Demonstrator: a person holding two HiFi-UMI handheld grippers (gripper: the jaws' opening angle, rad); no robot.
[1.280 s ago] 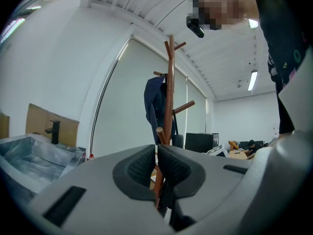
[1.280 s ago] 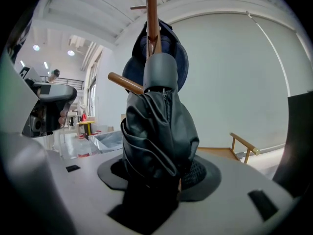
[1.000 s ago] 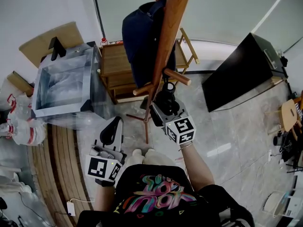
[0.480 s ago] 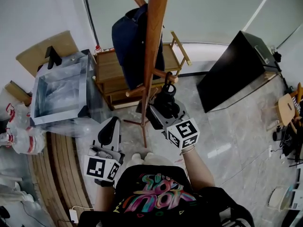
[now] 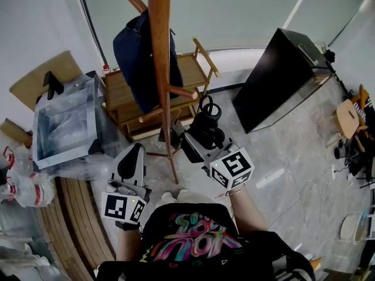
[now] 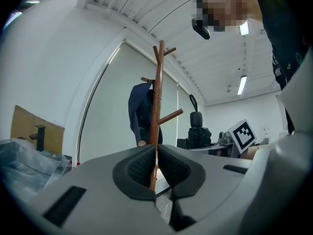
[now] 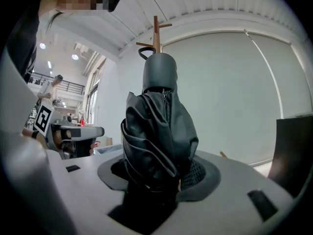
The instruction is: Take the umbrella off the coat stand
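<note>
The right gripper [image 7: 159, 177] is pinching the folded black fabric umbrella [image 7: 159, 126] mid-canopy, likely light, soft and slippery, while the left gripper [image 6: 157, 173] is idling closed, empty.

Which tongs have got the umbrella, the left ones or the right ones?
The right tongs: they squeeze the folded black umbrella between them. The left tongs have nothing in them.

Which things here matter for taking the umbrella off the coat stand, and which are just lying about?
Job: umbrella, right gripper shut on it, coat stand.
Lying about: navy jacket on the stand, wooden shelf, clear box, black cabinet.
</note>
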